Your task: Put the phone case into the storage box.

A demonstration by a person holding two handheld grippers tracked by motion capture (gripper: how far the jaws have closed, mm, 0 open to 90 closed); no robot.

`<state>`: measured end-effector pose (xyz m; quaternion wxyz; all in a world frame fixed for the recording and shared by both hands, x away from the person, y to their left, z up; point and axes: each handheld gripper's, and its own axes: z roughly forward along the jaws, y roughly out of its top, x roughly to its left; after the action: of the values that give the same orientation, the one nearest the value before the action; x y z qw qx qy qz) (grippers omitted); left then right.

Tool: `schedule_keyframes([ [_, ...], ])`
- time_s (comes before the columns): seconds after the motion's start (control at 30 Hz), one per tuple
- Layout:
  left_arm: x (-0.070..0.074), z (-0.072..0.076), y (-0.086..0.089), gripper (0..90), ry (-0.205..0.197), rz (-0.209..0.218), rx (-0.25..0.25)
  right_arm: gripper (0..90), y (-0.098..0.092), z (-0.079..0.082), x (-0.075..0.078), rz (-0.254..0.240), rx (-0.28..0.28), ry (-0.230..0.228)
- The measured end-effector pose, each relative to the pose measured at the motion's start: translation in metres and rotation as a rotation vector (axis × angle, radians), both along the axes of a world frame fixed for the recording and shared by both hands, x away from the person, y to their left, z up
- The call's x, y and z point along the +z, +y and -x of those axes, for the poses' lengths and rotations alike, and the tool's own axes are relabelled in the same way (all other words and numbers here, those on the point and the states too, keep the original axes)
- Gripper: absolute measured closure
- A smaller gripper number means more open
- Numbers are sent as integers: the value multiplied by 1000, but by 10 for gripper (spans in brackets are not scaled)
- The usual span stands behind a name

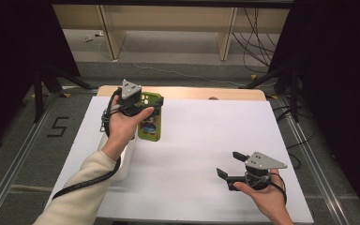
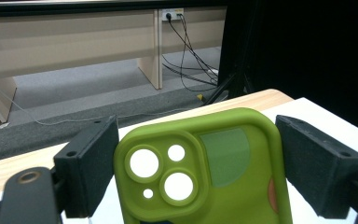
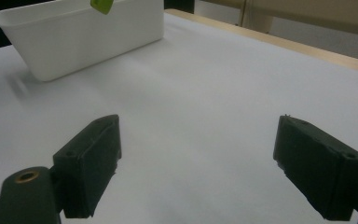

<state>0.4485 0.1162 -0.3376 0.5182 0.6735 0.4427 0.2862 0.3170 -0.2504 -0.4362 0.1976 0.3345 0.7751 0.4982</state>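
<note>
A green phone case (image 1: pixel 151 125) with round camera cut-outs and a coloured picture on its back hangs over the white table's left side. My left gripper (image 1: pixel 151 100) is shut on its upper end, near the camera holes. In the left gripper view the case (image 2: pixel 223 158) stands upright between the two black pads (image 2: pixel 91 163), which press on its sides. My right gripper (image 1: pixel 228 164) rests low near the table's front right, jaws wide open with nothing between them. In the right gripper view it (image 3: pixel 196 149) looks across bare white surface, and a green corner of the case (image 3: pixel 102 5) shows at the top.
A white rectangular bin (image 1: pixel 124 161) sits on the table under my left forearm, also visible as the white bin (image 3: pixel 74 37) in the right gripper view. A wooden table edge (image 1: pixel 192 92) runs along the back. Cables and desk legs lie on the floor beyond.
</note>
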Motion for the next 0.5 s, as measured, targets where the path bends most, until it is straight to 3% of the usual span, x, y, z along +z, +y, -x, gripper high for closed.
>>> schedule_keyframes([
  [0.5, 2, -1, 3, 161, -5, 2, 3, 162, 0, 0, 0, -1, 0, 2],
])
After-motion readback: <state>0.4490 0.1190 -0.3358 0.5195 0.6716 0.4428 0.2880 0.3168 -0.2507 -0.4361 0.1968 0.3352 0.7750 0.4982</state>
